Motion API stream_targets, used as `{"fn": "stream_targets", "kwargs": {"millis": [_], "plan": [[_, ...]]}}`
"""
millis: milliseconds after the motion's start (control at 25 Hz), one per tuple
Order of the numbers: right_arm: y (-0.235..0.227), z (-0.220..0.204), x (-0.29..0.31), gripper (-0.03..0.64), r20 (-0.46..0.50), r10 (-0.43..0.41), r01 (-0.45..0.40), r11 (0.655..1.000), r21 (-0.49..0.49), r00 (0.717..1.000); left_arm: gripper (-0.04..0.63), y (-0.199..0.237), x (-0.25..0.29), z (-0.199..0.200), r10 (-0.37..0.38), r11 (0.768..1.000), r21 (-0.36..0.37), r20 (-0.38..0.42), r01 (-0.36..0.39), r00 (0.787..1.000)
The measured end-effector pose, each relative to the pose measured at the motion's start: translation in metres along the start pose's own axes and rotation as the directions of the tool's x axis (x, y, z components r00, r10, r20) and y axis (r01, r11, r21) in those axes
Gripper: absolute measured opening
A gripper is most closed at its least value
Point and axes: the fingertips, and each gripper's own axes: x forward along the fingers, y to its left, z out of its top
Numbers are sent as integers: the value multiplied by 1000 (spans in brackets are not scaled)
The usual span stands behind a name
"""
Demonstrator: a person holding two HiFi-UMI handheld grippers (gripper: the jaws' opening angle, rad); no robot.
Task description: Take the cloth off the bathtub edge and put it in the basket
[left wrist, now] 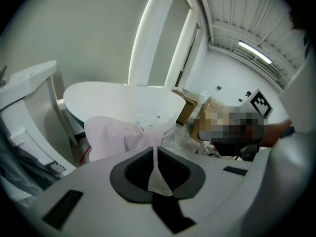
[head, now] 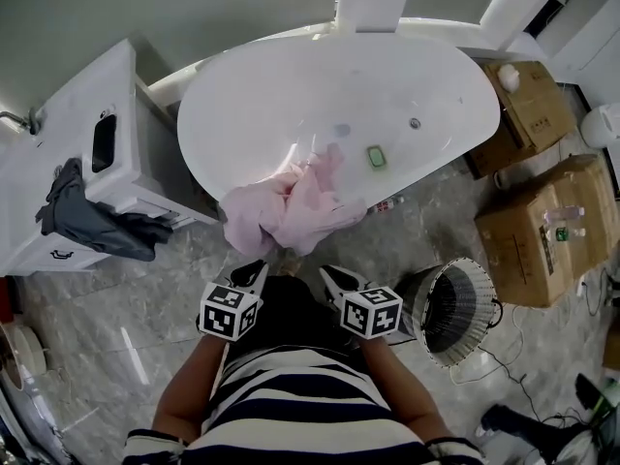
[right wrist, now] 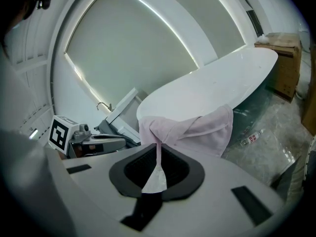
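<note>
A pale pink cloth [head: 291,206] hangs over the near edge of the white bathtub [head: 223,95], partly inside and partly down its outer wall. A round wire basket [head: 455,308] stands on the floor to the right of me. My left gripper [head: 258,269] and right gripper [head: 335,277] are side by side just below the cloth, both shut and holding nothing, a little apart from its lower hem. In the left gripper view the cloth [left wrist: 116,137] lies ahead of the shut left gripper [left wrist: 154,149]. The right gripper [right wrist: 159,146] points at the cloth [right wrist: 197,130] in its own view.
A small green object [head: 376,157] lies inside the tub. A white cabinet [head: 87,163] with a dark grey garment [head: 92,221] on it stands at the left. Cardboard boxes [head: 542,231] stand at the right. A small bottle [head: 387,204] lies on the marble floor.
</note>
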Motion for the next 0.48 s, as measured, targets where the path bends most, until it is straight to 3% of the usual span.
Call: {"fn": "stream_targets", "kwargs": {"millis": [280,480], "plan": [[-13,9,36,32,-68,-33,36,999,41,997,23,28,32,33,-16,977,213,-48,26,999],[-20,18,63,91,-118,-54,61,997,49,992,31,50,50,46,-53,953,292,-114,85,992]]}}
